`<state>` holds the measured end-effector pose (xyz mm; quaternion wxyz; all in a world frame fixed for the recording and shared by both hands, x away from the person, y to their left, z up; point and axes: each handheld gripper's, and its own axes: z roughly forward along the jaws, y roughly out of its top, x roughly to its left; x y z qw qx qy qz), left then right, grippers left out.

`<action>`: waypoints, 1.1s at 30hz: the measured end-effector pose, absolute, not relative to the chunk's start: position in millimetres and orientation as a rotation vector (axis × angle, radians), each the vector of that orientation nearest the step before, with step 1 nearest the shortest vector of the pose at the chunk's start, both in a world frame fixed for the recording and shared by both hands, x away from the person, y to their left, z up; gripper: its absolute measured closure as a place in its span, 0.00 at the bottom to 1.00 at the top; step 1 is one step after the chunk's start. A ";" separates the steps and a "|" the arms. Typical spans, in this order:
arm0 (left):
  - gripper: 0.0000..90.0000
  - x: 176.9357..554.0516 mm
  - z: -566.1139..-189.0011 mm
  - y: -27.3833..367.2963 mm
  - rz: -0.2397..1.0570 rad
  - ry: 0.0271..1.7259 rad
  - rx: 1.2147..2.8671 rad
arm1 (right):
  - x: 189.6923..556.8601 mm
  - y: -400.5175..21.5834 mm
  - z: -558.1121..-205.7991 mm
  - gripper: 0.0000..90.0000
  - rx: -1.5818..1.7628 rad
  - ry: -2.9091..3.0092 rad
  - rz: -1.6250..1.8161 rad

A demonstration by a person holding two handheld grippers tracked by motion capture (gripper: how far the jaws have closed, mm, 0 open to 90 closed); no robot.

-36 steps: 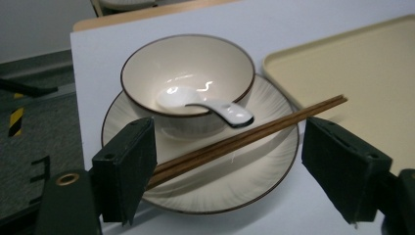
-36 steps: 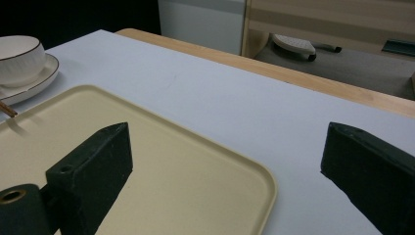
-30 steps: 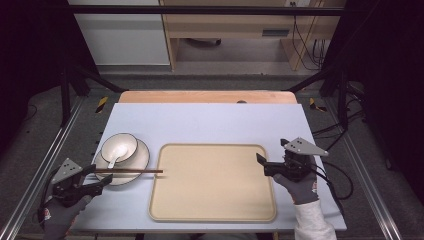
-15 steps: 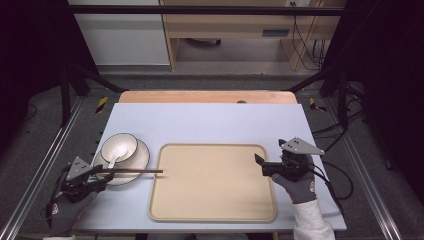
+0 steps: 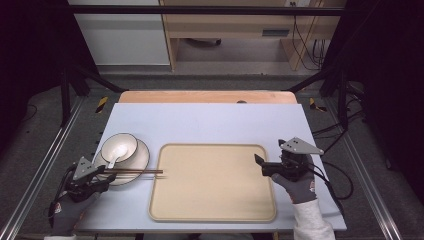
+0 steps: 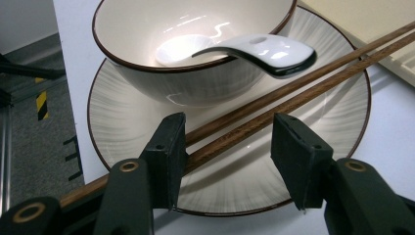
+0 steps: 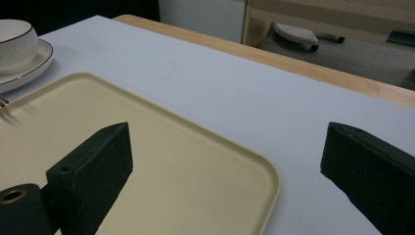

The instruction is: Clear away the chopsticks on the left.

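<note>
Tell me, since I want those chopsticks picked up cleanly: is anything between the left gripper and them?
Nothing visible does. The left gripper is open with the chopsticks passing between its jaws, close to one of them, as they lie across the plate. The spoon overhangs the bowl rim farther along.

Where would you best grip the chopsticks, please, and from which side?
At their near ends on the plate, from the left, along their length. The chopsticks lie side by side across the plate onto the tray, so the open left claw straddling them can pinch both together.
</note>
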<state>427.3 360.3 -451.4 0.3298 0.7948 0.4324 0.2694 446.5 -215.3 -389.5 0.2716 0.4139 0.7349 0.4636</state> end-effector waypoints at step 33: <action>0.76 424.9 -444.6 340.2 0.640 1.147 2.179 | 446.2 -217.5 -389.3 0.06 1.121 1.973 1.233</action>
